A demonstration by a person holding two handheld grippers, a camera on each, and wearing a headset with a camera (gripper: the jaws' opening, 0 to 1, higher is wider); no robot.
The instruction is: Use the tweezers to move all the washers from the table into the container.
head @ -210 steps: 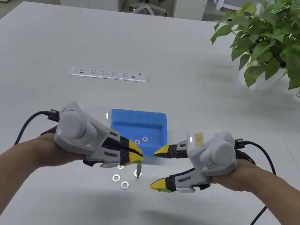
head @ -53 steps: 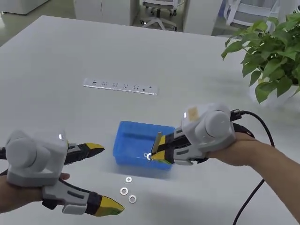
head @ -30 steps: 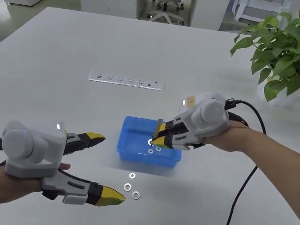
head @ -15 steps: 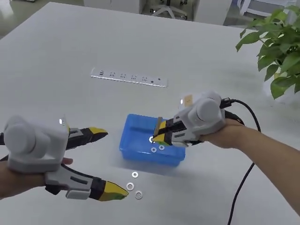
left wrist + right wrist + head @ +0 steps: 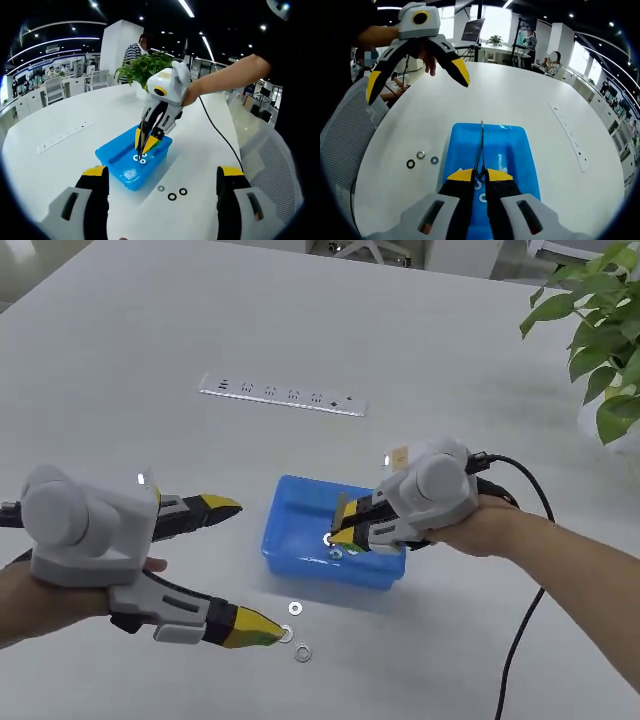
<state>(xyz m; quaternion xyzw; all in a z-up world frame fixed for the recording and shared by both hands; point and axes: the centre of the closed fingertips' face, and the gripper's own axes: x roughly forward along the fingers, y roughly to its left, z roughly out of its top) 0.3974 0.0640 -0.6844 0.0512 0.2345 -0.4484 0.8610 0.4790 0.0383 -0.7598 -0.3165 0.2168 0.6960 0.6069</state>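
My right gripper (image 5: 345, 532) (image 5: 480, 175) is shut on the metal tweezers (image 5: 481, 145). Their tips point down into the blue container (image 5: 300, 502) (image 5: 512, 145) (image 5: 117, 155). Two washers (image 5: 140, 159) (image 5: 481, 192) lie on the container floor under the tips. I cannot tell if the tips hold one. Three more washers (image 5: 421, 159) (image 5: 172, 192) lie on the table in front of the container. In the head view, one table washer (image 5: 295, 608) lies just above the lower left jaw. My left gripper (image 5: 256, 568) (image 5: 162, 170) is open wide, left of the container, with nothing in it.
A white power strip (image 5: 285, 396) (image 5: 570, 135) lies farther back on the white table. A potted plant (image 5: 605, 340) (image 5: 145, 65) stands at the far right corner. A black cable (image 5: 525, 630) trails from the right gripper. People sit at desks in the background.
Seven seconds ago the gripper on the left held the tweezers at the table washers and the other was open. Now the right gripper holds them over the container and the left is open.
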